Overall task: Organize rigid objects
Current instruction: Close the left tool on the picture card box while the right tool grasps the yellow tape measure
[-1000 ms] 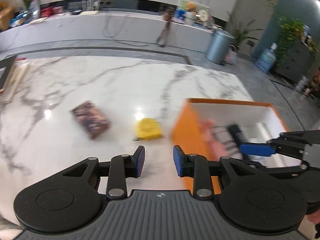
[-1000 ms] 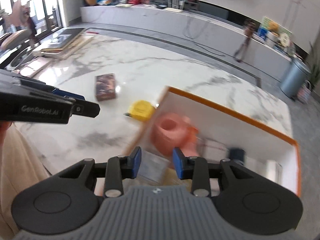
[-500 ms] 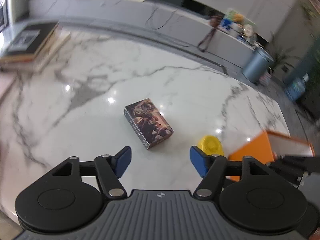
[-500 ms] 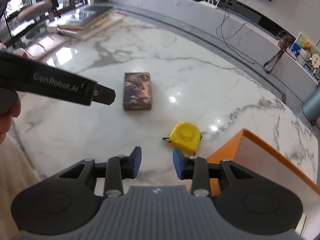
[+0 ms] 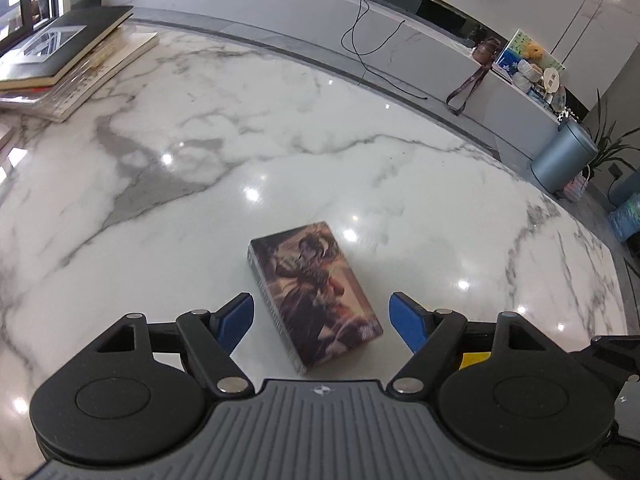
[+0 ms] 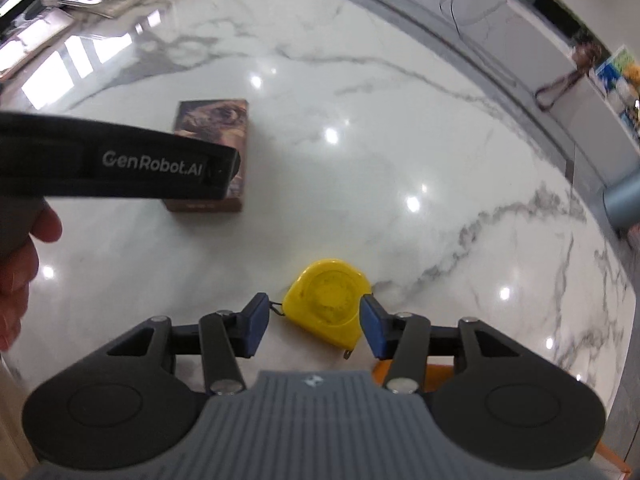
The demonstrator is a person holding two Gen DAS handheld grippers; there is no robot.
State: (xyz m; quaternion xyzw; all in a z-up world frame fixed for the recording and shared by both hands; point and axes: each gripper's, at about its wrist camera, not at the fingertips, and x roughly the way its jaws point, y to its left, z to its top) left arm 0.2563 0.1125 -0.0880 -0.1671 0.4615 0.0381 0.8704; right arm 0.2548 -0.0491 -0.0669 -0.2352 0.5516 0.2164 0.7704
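Observation:
A brown picture-printed card box point(image 5: 316, 292) lies flat on the white marble table point(image 5: 280, 140). My left gripper point(image 5: 322, 324) hangs over its near end, jaws opening wide, the blue pads clear of both sides. A yellow tape measure point(image 6: 326, 302) lies near the table's front. My right gripper point(image 6: 314, 326) straddles it, jaws opening, pads not pressing on it. In the right wrist view the card box point(image 6: 224, 120) sits further back, partly hidden by the left gripper's black body point(image 6: 120, 168), which a hand point(image 6: 20, 264) holds.
A stack of books point(image 5: 68, 60) lies at the table's far left corner. An orange box edge point(image 6: 382, 368) shows just under my right gripper. Beyond the table run a long grey counter point(image 5: 360, 28) and a metal bin point(image 5: 564, 156).
Both grippers swung left away from the orange box and came down. The left one now sits over the card box with jaws spread; the right one widened around the tape measure.

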